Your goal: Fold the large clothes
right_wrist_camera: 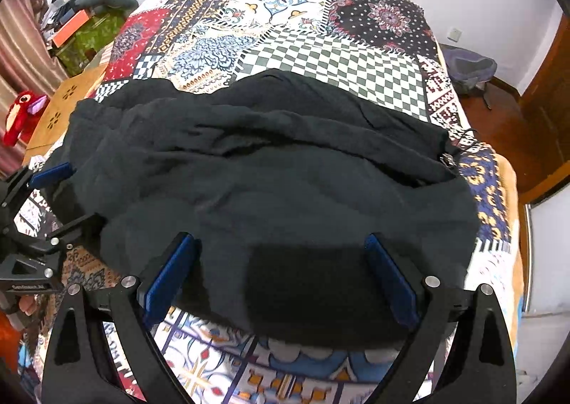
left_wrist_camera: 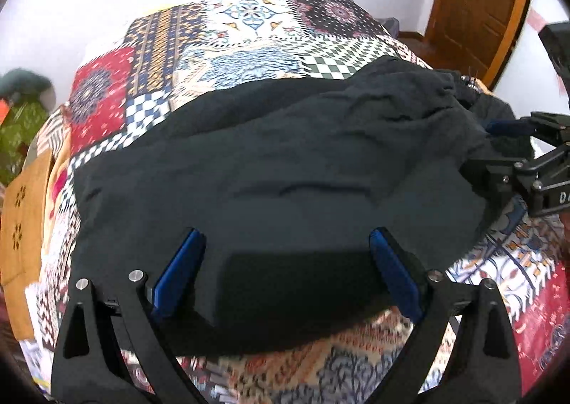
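Note:
A large black garment (left_wrist_camera: 278, 169) lies spread and rumpled across a bed with a patchwork cover (left_wrist_camera: 249, 33). It also shows in the right wrist view (right_wrist_camera: 270, 183), with a zip pull at its right edge (right_wrist_camera: 447, 159). My left gripper (left_wrist_camera: 285, 243) is open, its blue pads wide apart over the garment's near edge. My right gripper (right_wrist_camera: 279, 247) is open the same way over the near edge. Each gripper shows in the other's view: the right one (left_wrist_camera: 498, 144) at the garment's right end, the left one (right_wrist_camera: 64, 193) at its left end.
The patchwork cover (right_wrist_camera: 338, 58) fills the bed. A wooden door (left_wrist_camera: 477, 5) stands at the back right. A wooden bedside stand (right_wrist_camera: 67, 108), a red soft toy (right_wrist_camera: 21, 117) and a cluttered green surface (right_wrist_camera: 82, 37) are left of the bed. A dark bag (right_wrist_camera: 466, 67) lies on the floor at right.

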Action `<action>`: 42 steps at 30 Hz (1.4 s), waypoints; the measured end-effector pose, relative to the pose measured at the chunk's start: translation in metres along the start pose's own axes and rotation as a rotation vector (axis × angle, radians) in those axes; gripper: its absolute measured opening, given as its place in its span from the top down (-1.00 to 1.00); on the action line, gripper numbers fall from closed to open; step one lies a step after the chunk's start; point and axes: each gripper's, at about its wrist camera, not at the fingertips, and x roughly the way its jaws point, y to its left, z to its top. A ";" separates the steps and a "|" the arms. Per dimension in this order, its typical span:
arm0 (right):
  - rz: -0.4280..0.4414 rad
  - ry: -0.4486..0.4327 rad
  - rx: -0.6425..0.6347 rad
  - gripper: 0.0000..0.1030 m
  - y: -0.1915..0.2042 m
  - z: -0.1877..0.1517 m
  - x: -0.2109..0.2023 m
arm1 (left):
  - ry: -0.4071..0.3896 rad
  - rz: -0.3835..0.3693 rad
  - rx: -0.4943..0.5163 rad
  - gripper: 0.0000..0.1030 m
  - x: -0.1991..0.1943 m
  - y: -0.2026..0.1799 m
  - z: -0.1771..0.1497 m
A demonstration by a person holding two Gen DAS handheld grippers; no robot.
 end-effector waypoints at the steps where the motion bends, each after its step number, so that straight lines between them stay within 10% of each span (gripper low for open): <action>1: -0.004 -0.004 -0.003 -0.84 0.002 -0.001 -0.005 | -0.003 0.001 -0.017 -0.85 -0.007 0.004 -0.005; 11: 0.007 -0.112 -0.009 -0.84 0.021 0.000 -0.051 | -0.068 0.104 -0.224 -0.85 -0.060 0.061 -0.043; 26: 0.033 -0.128 -0.076 -0.84 0.053 0.004 -0.036 | -0.026 -0.449 -0.775 -0.85 -0.014 0.134 -0.086; 42: 0.055 -0.071 -0.021 -0.84 0.056 -0.004 -0.015 | -0.138 -0.503 -1.116 -0.70 0.031 0.164 -0.075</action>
